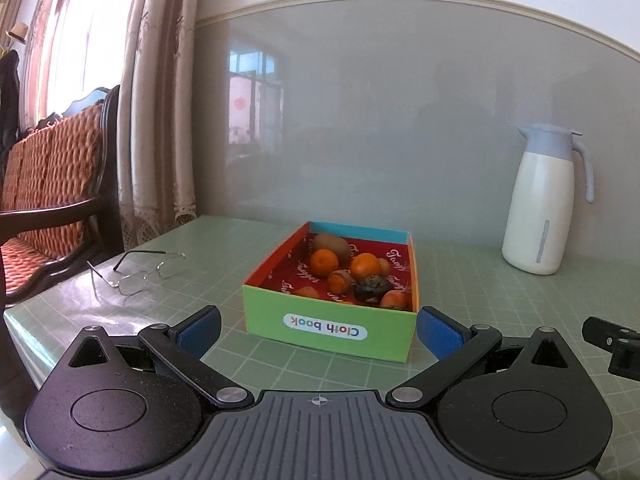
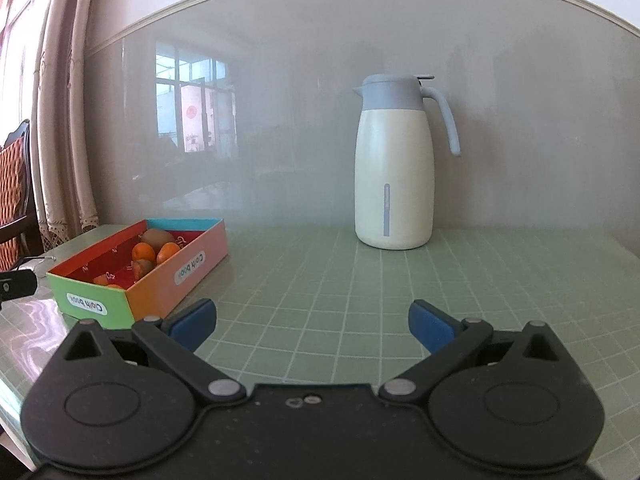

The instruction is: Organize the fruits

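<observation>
A colourful open cardboard box (image 1: pixel 332 334) labelled "Cloth book" sits on the green grid mat. It holds a brown kiwi (image 1: pixel 331 245), several oranges (image 1: pixel 324 262), small orange fruits and a dark shrivelled fruit (image 1: pixel 372 287). My left gripper (image 1: pixel 318 330) is open and empty, its blue pads on either side of the box's near wall. In the right wrist view the box (image 2: pixel 160 280) is at the left. My right gripper (image 2: pixel 312 320) is open and empty over bare mat, to the right of the box.
A white and blue thermos jug (image 2: pixel 394 164) stands at the back near the wall, also in the left wrist view (image 1: pixel 540 200). Wire-rimmed glasses (image 1: pixel 136 274) lie left of the box. A wooden chair (image 1: pixel 52 200) and curtain are beyond the table's left edge.
</observation>
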The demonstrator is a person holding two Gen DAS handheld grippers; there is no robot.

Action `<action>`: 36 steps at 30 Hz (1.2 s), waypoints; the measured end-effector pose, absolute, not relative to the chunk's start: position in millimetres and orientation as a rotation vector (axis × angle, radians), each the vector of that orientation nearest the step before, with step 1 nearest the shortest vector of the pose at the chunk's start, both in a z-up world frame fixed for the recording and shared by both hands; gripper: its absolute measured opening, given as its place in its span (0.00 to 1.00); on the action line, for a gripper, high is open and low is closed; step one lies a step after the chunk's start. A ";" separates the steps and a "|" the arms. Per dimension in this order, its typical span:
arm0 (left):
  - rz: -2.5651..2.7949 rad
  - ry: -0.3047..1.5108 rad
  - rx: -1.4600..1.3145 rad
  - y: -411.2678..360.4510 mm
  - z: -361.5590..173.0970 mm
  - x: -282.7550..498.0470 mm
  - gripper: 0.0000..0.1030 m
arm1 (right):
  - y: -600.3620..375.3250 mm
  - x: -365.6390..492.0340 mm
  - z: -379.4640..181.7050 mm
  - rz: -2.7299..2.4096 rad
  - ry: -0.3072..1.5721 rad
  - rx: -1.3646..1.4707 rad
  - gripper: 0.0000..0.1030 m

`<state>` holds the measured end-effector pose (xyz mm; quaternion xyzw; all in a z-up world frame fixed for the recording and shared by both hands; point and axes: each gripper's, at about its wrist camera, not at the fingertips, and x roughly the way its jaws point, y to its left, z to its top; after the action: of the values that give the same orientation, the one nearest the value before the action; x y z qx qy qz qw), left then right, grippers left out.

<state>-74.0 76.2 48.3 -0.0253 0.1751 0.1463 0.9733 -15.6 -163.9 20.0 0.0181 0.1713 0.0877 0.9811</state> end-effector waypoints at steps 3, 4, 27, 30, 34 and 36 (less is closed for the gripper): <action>0.292 0.355 -0.045 74.7 47.9 -73.0 1.00 | -162.2 -15.6 18.8 0.178 0.347 0.029 1.00; 0.291 0.355 -0.043 73.9 47.9 -72.7 1.00 | -162.0 -15.6 18.7 0.179 0.347 0.027 1.00; 0.277 0.357 -0.016 67.3 48.3 -70.8 1.00 | -163.7 -12.7 16.8 0.177 0.365 0.032 1.00; 0.279 0.358 -0.017 67.3 48.3 -69.8 1.00 | -163.6 -12.7 16.7 0.177 0.364 0.031 1.00; 0.276 0.360 -0.015 66.5 48.2 -69.5 1.00 | -163.4 -12.8 16.7 0.177 0.365 0.031 1.00; 0.276 0.360 -0.013 66.2 48.0 -69.4 1.00 | -163.0 -13.2 16.4 0.179 0.364 0.030 1.00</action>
<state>-69.4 66.2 48.0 -0.0063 0.1786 0.1369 0.9743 -13.2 -163.0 16.4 0.0149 0.1808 0.0888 0.9794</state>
